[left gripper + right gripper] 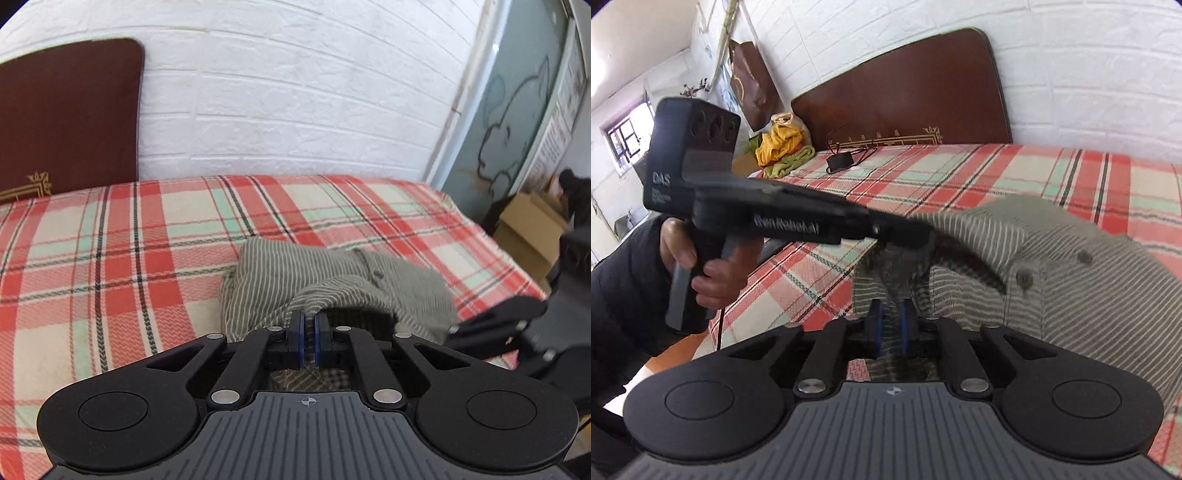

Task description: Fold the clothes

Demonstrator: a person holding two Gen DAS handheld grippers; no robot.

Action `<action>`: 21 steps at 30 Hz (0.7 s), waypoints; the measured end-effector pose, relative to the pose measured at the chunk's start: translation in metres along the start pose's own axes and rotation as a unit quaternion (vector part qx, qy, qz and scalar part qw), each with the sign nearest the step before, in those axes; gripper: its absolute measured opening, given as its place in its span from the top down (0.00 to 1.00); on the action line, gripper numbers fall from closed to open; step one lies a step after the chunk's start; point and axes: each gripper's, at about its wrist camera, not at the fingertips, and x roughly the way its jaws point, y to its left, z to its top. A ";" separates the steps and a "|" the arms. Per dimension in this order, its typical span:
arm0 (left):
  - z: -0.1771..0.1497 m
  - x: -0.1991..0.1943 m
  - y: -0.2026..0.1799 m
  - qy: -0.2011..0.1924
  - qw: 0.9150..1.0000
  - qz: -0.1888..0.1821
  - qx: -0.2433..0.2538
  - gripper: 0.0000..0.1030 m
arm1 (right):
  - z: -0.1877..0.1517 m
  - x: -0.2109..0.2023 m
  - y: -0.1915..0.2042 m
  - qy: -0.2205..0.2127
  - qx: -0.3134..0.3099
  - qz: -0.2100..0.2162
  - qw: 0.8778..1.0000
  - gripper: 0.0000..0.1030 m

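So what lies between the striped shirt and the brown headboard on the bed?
Mostly bare plaid sheet. In the right wrist view, only a small black device with a cord lies near the headboard, well left of the striped shirt.

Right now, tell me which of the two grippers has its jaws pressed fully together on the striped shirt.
The left gripper: its blue pads nearly meet on a thin pinch of the striped shirt. The right gripper shows a wider gap, with bunched cloth between its pads.
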 end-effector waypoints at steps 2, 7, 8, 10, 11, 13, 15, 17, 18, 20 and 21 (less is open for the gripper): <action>0.001 -0.001 0.000 -0.001 1.000 0.000 -0.003 0.99 | -0.002 0.003 0.000 -0.001 0.004 0.001 1.000 0.79; 0.003 0.000 0.004 -0.006 1.000 -0.008 -0.020 0.99 | -0.006 0.008 0.005 0.002 -0.010 -0.009 1.000 0.75; 0.003 0.000 0.005 -0.007 1.000 -0.010 -0.024 0.99 | -0.007 0.010 0.006 0.005 -0.014 -0.013 1.000 0.75; 0.004 -0.001 0.005 -0.009 1.000 -0.011 -0.028 0.98 | -0.009 0.016 0.008 0.012 -0.023 -0.020 0.999 0.75; 0.004 -0.001 0.005 -0.009 1.000 -0.008 -0.027 0.98 | -0.010 0.019 0.009 0.015 -0.027 -0.024 0.999 0.75; 0.004 0.000 0.005 -0.007 1.000 -0.002 -0.026 0.98 | -0.012 0.023 0.010 0.024 -0.035 -0.028 0.999 0.79; 0.003 0.000 0.008 -0.006 1.000 0.004 -0.030 0.98 | -0.013 0.023 0.010 0.034 -0.037 -0.028 0.998 0.96; 0.001 0.001 0.013 -0.005 0.999 0.010 -0.037 0.98 | -0.015 0.018 0.016 0.028 -0.054 -0.042 0.997 0.97; 0.000 0.002 0.016 -0.005 0.999 0.013 -0.042 0.98 | -0.017 0.015 0.018 0.026 -0.063 -0.049 0.996 0.97; -0.001 0.003 0.022 -0.004 0.998 0.017 -0.056 0.99 | -0.019 0.009 0.024 0.018 -0.080 -0.062 0.995 0.97; -0.002 0.004 0.026 -0.003 0.998 0.016 -0.064 0.99 | -0.021 0.005 0.026 0.014 -0.090 -0.066 0.994 0.97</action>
